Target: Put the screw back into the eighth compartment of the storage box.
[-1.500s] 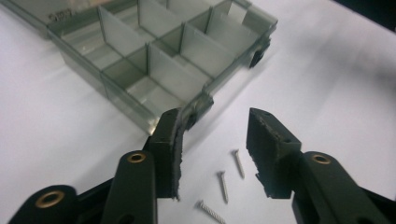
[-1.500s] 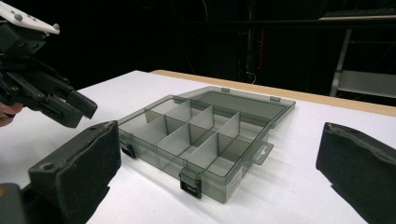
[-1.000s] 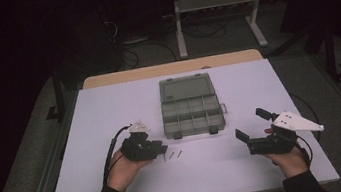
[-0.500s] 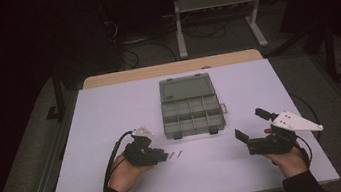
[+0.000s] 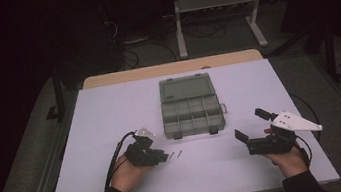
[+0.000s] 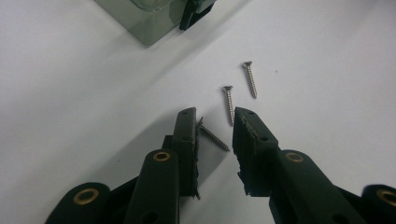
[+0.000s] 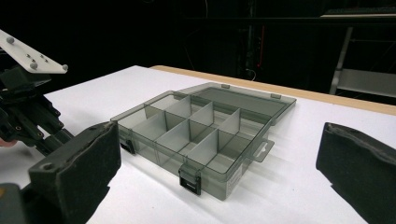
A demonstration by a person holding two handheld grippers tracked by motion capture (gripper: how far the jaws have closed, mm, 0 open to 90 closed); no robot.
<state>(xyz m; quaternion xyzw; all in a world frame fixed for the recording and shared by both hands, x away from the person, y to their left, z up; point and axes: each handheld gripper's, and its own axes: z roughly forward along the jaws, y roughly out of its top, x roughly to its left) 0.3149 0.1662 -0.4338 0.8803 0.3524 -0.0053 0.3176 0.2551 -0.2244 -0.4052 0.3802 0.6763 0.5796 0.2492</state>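
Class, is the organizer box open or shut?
Open: the organizer box has its lid folded back flat on the table, dividers exposed.

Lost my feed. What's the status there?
Left claw straddling a screw, not pinched. Right claw open, idle. Two screws ahead, path clear.

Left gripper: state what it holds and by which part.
The left gripper holds nothing yet: one screw lies between its jaws, head at one pad; the right gripper is open, empty.
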